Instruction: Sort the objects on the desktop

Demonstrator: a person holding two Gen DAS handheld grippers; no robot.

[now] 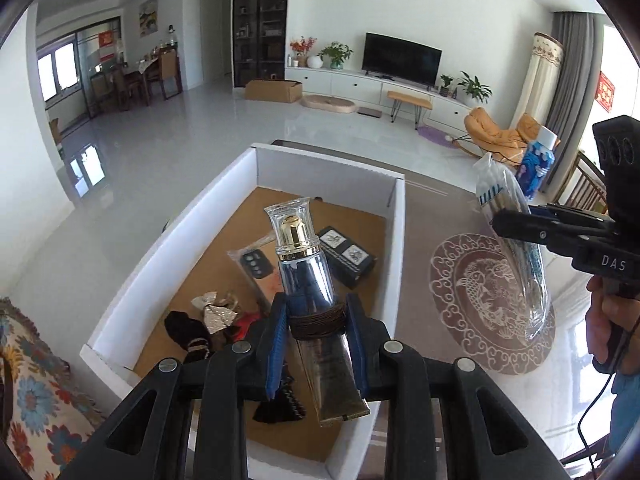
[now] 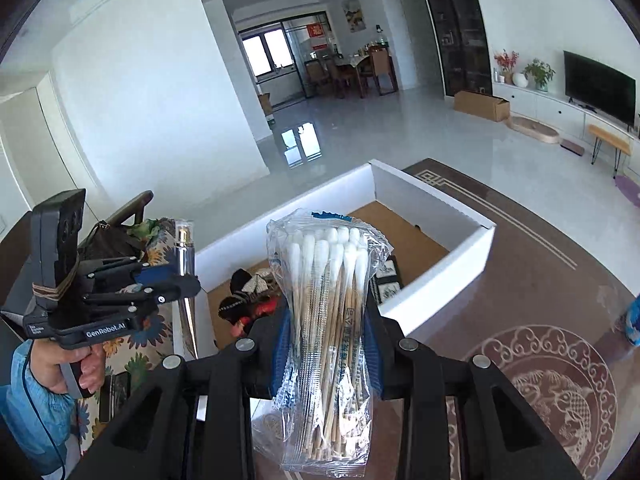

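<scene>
Cotton swabs (image 2: 332, 320) in a clear plastic bag are clamped between the blue pads of the right gripper (image 2: 326, 344), which is closed on the middle of the bag. The bag stands almost upright, white tips on top, above the brown table (image 2: 520, 280). Blue print runs along the bag, but I cannot read it.

The left gripper (image 1: 316, 320) is closed on a cosmetic tube (image 1: 316, 300) with a gold cap under a clear cover; a brown cord is wound around the tube where the pads press it. This tube hangs over the white cardboard box (image 1: 396, 216).

Readable writing: "DAS" on the body of the right gripper in the left view, and "GenRobot.AI" on the side of the left gripper in the right view. A hand (image 2: 76, 364) in a blue sleeve holds that left tool.

Inside the box, on its brown floor, lie a dark flat box with two small pictures (image 1: 348, 256), a packet with a black remote (image 1: 256, 264), a silver bow (image 1: 216, 308) and dark cloth pieces (image 1: 188, 332). On the table beside the box are a round carved fish pattern (image 1: 480, 296) and, at the far edge, a blue and white bottle (image 1: 536, 164). A flowered cloth (image 1: 36, 392) lies left of the box.
</scene>
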